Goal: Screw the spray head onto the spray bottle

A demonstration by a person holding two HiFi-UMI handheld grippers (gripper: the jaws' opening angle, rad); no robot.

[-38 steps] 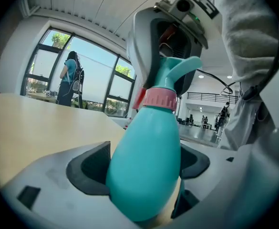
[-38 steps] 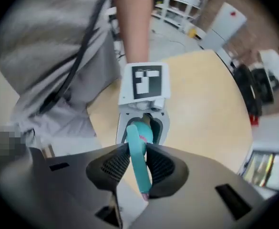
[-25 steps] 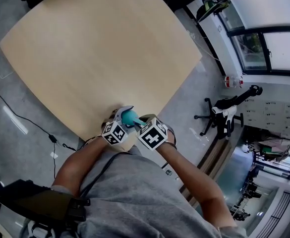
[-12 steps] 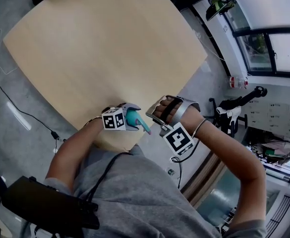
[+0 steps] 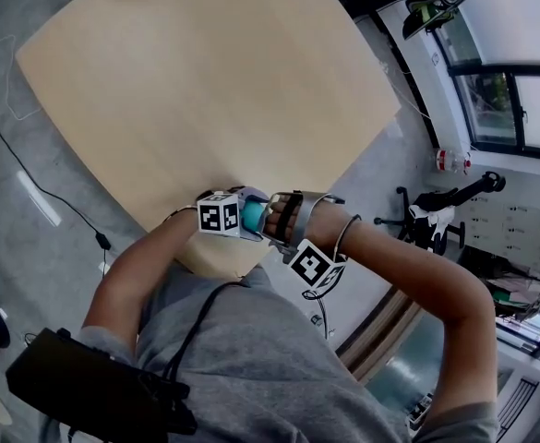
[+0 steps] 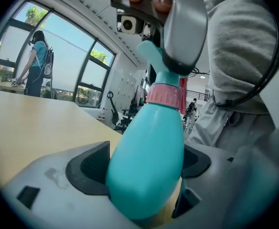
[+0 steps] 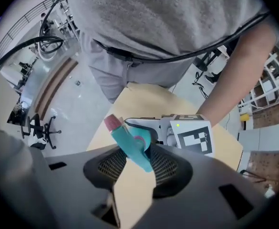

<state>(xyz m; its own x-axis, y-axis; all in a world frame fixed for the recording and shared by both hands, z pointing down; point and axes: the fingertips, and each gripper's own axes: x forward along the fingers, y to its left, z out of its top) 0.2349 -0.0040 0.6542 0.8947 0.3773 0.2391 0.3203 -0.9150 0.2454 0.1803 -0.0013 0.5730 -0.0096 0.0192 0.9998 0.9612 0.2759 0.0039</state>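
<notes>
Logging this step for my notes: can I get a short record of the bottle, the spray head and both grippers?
Bottle: teal, clamped in the left gripper
Spray head: sits on the bottle, pink collar at the neck
Right gripper: above, jaws have just been opening, spray head between them
Screwed tight: cannot tell

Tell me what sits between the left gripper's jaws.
The teal spray bottle, as the left gripper view shows. The left gripper is shut on it, jaws pressing both sides of its body below the pink collar.
</notes>
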